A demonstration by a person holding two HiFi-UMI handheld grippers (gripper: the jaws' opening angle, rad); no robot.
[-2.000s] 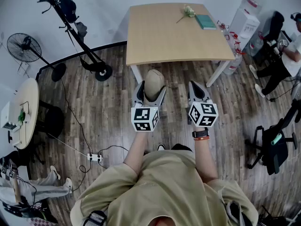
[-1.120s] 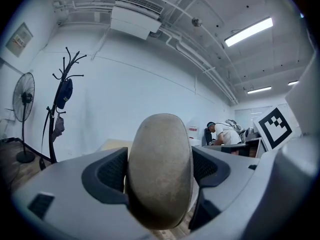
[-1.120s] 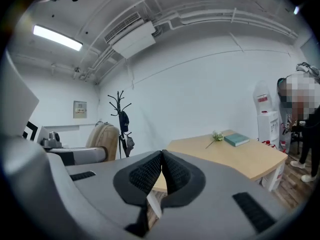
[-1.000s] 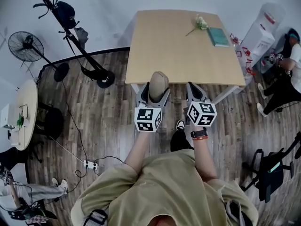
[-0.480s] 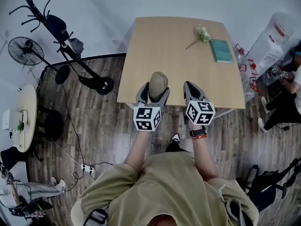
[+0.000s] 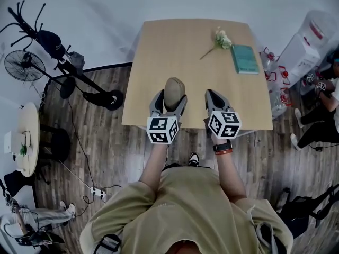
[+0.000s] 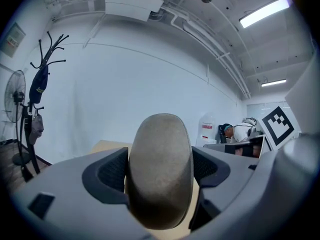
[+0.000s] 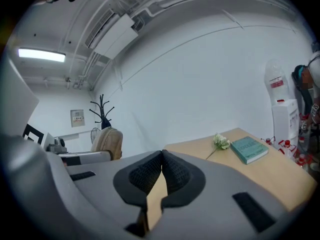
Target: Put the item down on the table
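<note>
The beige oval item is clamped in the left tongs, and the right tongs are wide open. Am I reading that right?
Not quite. The beige oval item is indeed clamped in the left tongs, but the right tongs are not wide open. They are shut, pads together with nothing between them. The right gripper view shows this.

The oval beige item (image 7: 160,169) has a matt, finely napped skin, like felt or suede. The left gripper (image 6: 169,99) and right gripper (image 8: 161,156) are smooth matt grey plastic. Their pads (image 8: 145,176) are black with a rough grid texture. The counter (image 6: 180,46) is pale, smooth wood-look board with a dull sheen. The floor (image 6: 100,136) is dark, grained wood planks. The person's shirt (image 6: 185,210) is khaki cloth.
</note>
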